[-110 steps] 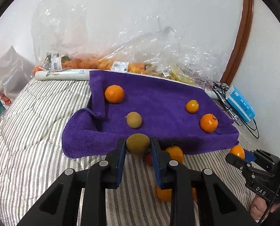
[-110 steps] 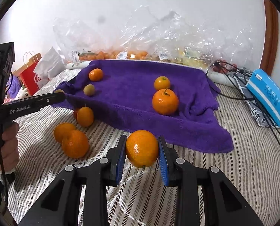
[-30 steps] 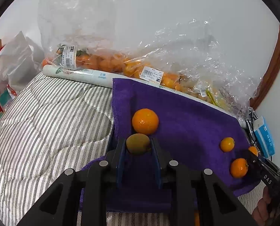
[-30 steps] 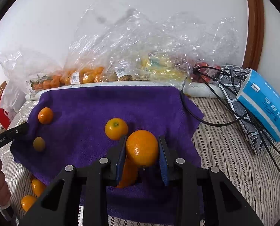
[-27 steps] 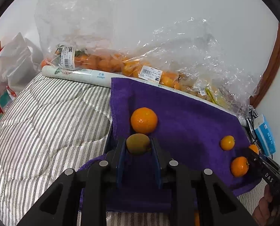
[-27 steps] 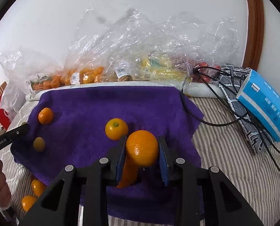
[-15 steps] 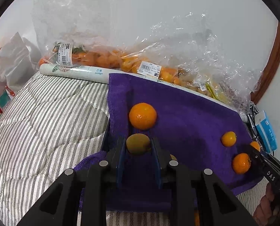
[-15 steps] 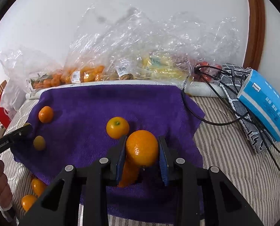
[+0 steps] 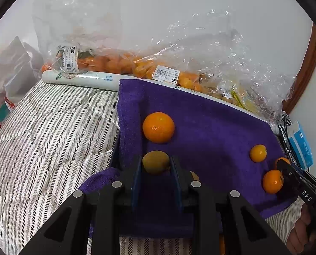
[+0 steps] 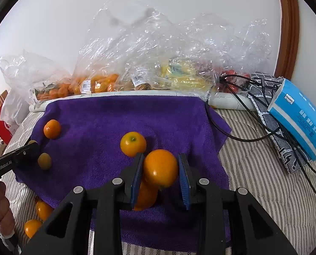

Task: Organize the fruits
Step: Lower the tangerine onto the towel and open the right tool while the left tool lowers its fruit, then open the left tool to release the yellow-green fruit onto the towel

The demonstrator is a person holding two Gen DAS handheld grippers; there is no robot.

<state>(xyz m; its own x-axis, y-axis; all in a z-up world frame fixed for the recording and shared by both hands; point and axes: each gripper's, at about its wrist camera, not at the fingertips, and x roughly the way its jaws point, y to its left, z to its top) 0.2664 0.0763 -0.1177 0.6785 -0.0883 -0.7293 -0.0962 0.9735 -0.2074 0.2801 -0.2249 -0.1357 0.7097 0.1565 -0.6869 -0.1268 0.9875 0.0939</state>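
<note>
Bag point(image 9: 179, 63) contents blurred behind crinkled plastic; label print too small to read. One orange point(image 10: 146, 193) mostly hidden behind right gripper point(image 10: 160, 170) finger. Round fruit point(image 9: 194, 176), possibly brown, barely shows past left gripper point(image 9: 155, 165). Hand point(image 10: 0, 204) cut off at frame edge.

A small green-brown fruit point(image 9: 155, 162) sits squeezed btwn the left gripper's point(image 9: 155, 165) fingers, over the purple towel point(image 9: 211, 123). A round orange point(image 10: 160, 168) sits squeezed in the right gripper point(image 10: 160, 170). On the towel: a big orange point(image 9: 158, 127), a yellow-orange one point(image 10: 133, 144) & another small green-brown fruit point(image 10: 44, 161).
</note>
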